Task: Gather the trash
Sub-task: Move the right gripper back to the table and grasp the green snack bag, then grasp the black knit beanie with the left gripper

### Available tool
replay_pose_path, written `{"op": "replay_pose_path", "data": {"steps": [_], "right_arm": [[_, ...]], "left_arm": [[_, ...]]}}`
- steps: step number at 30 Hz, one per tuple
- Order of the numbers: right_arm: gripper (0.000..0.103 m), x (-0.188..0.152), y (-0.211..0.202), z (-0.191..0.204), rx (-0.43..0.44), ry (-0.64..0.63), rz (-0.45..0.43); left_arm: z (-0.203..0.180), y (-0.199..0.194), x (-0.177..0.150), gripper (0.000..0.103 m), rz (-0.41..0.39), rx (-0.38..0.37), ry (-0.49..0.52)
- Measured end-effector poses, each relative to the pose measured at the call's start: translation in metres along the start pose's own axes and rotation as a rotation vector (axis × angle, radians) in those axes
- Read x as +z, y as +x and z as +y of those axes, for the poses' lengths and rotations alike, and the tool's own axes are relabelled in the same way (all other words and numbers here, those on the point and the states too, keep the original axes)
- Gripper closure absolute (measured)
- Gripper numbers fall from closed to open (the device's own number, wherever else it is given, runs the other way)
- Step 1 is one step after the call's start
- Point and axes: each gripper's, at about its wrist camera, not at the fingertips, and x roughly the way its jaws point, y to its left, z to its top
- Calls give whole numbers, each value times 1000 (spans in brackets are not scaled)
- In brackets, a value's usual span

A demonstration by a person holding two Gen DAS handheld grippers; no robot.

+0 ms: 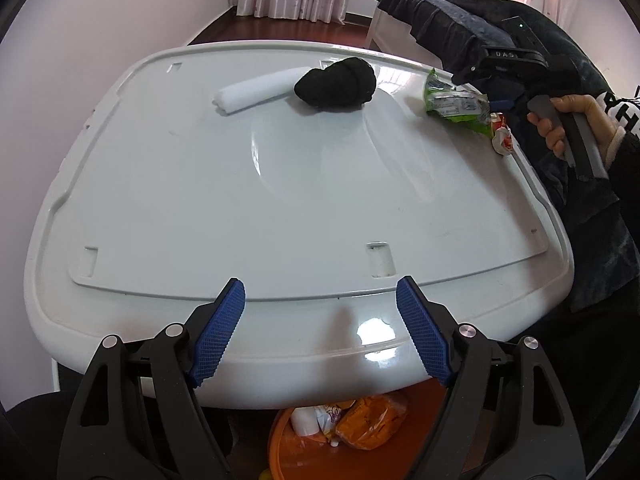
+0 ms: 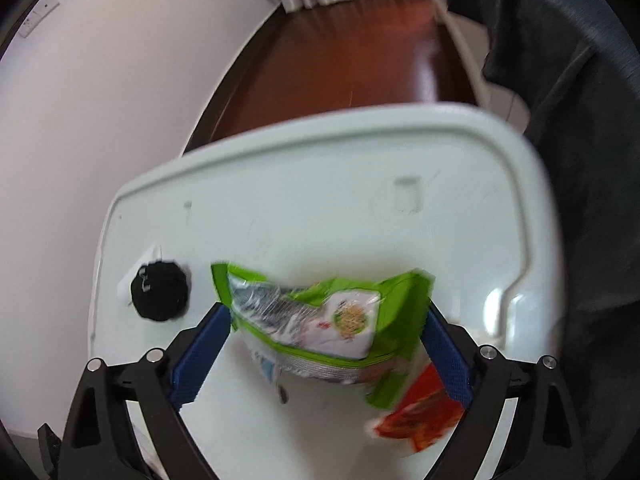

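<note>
A green snack wrapper (image 2: pixel 320 316) lies on the white plastic table (image 2: pixel 320 184), between the open fingers of my right gripper (image 2: pixel 326 344). A red and white wrapper (image 2: pixel 420 416) lies just beside it, near the right finger. In the left wrist view the green wrapper (image 1: pixel 452 104) and the red wrapper (image 1: pixel 502 136) sit at the table's far right edge, under the right gripper. My left gripper (image 1: pixel 320 332) is open and empty at the near edge of the table (image 1: pixel 280 200).
A black balled sock (image 1: pixel 336 82) and a white rolled cloth (image 1: pixel 256 90) lie at the table's far side. An orange bin (image 1: pixel 288 444) with trash in it stands below the near edge. Dark clothes hang at the right.
</note>
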Motion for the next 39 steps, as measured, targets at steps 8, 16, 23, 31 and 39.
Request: {"op": "replay_pose_path", "data": {"steps": [8, 16, 23, 31, 39], "right_arm": [[12, -45, 6, 55, 15, -137, 47], [12, -72, -21, 92, -317, -537, -40], [13, -51, 31, 122, -374, -877, 58], [67, -27, 50, 91, -318, -707, 135], [77, -74, -24, 77, -172, -291, -77]], "left_arm": [[1, -5, -2, 27, -16, 2, -10], [9, -7, -5, 27, -25, -8, -39], [5, -7, -7, 27, -39, 29, -17], [10, -3, -4, 27, -35, 32, -37], [6, -6, 7, 27, -41, 29, -28]]}}
